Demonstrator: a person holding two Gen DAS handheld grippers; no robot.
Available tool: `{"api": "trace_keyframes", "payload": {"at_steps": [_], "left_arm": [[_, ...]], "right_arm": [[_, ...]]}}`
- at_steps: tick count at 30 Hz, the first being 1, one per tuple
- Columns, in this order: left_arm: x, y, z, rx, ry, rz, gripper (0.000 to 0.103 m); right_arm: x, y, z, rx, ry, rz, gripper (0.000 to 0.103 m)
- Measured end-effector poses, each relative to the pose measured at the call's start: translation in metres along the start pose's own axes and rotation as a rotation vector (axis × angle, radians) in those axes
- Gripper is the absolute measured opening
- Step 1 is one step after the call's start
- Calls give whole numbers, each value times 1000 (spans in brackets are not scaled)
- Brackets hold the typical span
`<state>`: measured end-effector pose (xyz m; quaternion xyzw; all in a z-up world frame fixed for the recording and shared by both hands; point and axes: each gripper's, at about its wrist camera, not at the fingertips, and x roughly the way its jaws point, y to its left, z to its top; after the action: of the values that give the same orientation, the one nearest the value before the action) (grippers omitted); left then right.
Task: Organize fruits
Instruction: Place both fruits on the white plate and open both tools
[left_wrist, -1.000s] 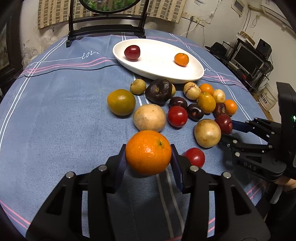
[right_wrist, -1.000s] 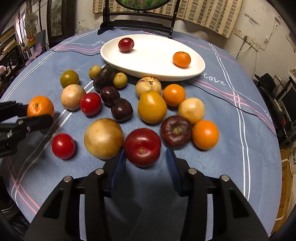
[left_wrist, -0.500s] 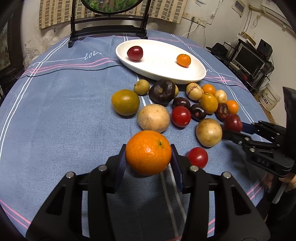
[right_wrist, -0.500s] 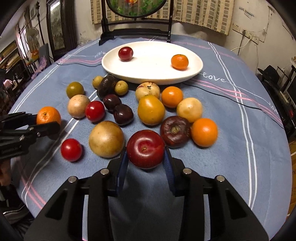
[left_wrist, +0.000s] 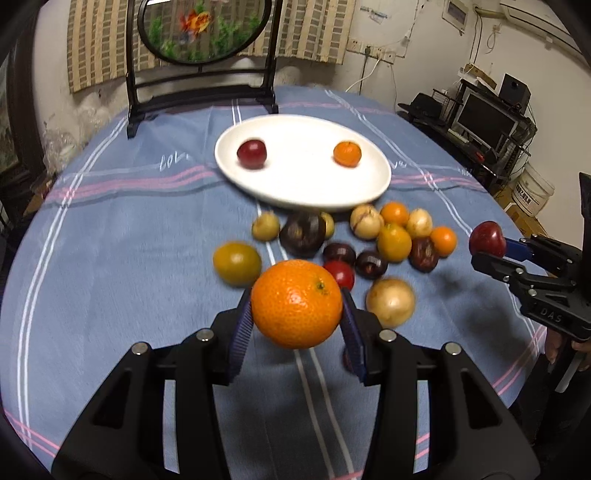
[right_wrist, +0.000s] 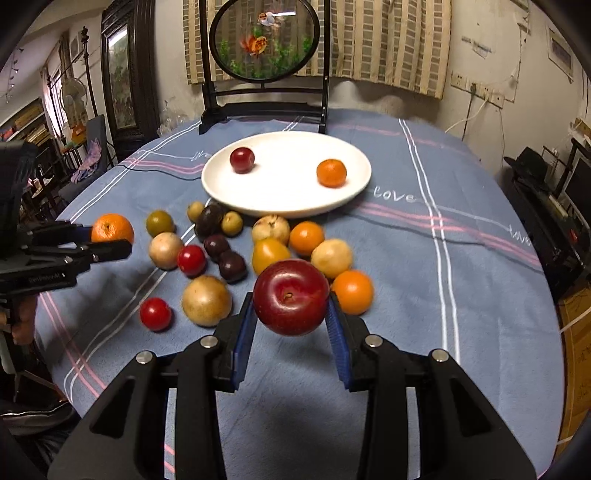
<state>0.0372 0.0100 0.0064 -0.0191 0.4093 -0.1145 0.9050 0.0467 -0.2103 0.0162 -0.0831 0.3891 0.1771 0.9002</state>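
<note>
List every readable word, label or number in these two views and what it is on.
"love": white script on the blue tablecloth, right of the white plate; repeated at other spots, partly cut off or blurred.
"DAS": raised on the right gripper, seen from the left wrist view.
Small print on the left gripper: too blurred to read.
Label on the white bucket: too small to read.

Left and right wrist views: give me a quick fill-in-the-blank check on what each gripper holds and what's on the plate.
1. The left gripper is shut on an ____.
2. The right gripper is shut on a dark red ____.
3. The white plate holds ____ fruits.
4. The fruit held by the right gripper hangs ____ the blue tablecloth, not resting on it.

Missing words: orange; plum; two; above
</note>
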Motion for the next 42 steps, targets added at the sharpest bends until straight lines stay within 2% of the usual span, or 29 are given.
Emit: {"api": "trace_keyframes", "payload": {"at_steps": [5, 9, 12, 20, 28, 33, 35, 36, 40, 41, 42], "left_arm": [[7, 1, 33, 15, -29, 17, 46], [35, 1, 68, 33, -26, 47, 46], [65, 6, 91, 16, 12, 54, 46], [125, 27, 112, -38, 107, 66, 46], [160, 38, 127, -38, 148, 91, 46], [164, 41, 139, -52, 131, 87, 46], [160, 40, 141, -51, 115, 94, 47], [159, 40, 142, -52, 110, 99, 47], [143, 40, 146, -58, 70, 87, 47], [138, 39, 146, -59, 58, 94, 48], [133, 39, 145, -59, 42, 97, 56]], "right_arm": [[13, -8, 26, -19, -1, -7, 38], [37, -8, 50, -47, 34, -29, 38], [58, -10, 70, -50, 58, -9, 38], [119, -9, 109, -72, 146, -5, 38], [170, -14, 120, -73, 226, -46, 38], [186, -23, 126, -38, 232, -57, 38], [187, -26, 127, -17, 232, -63, 45], [184, -27, 127, -16, 218, -75, 51], [168, -32, 127, 3, 165, -76, 51], [160, -35, 126, 25, 145, -73, 51], [155, -37, 125, 36, 135, -69, 51]]}}
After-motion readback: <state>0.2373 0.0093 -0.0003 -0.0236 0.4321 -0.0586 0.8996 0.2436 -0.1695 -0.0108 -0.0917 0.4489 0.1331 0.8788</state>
